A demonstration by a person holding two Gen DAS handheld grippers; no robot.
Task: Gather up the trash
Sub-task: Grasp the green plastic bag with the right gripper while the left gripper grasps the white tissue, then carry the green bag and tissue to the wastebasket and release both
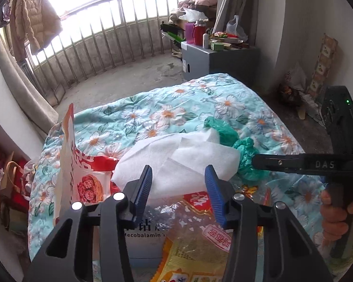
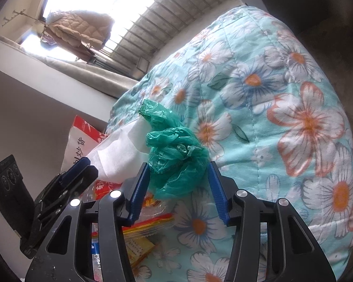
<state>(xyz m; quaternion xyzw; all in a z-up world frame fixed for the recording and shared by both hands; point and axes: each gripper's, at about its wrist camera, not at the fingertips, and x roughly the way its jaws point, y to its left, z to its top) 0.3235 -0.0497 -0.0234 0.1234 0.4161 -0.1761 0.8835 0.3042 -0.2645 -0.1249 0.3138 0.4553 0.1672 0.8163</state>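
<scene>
A white tissue sheet [image 1: 176, 155] lies on the floral quilt [image 1: 164, 108] among wrappers. My left gripper [image 1: 178, 168] straddles its near edge; the blue pads [image 1: 144, 188] stand apart and the sheet shows no pinch, so it is open. A crumpled green plastic bag [image 2: 176, 162] sits beside the sheet [image 2: 120, 155]. My right gripper [image 2: 178, 164] has the bag between its pads; the bag touches the left pad [image 2: 138, 192], with a gap at the right one, so it is open. The right gripper [image 1: 255, 161] reaches in from the right, held by a hand [image 1: 334, 213]. The left gripper [image 2: 82, 166] shows at the sheet's edge.
A red-and-white snack bag [image 1: 82, 171], a clear wrapper with a red label [image 1: 200, 223], a Mecobalamin box [image 1: 143, 235] and a yellow packet [image 1: 193, 258] lie near my left gripper. A cluttered grey cabinet [image 1: 211, 61] stands beyond the quilt, with a balcony railing [image 1: 106, 35] behind.
</scene>
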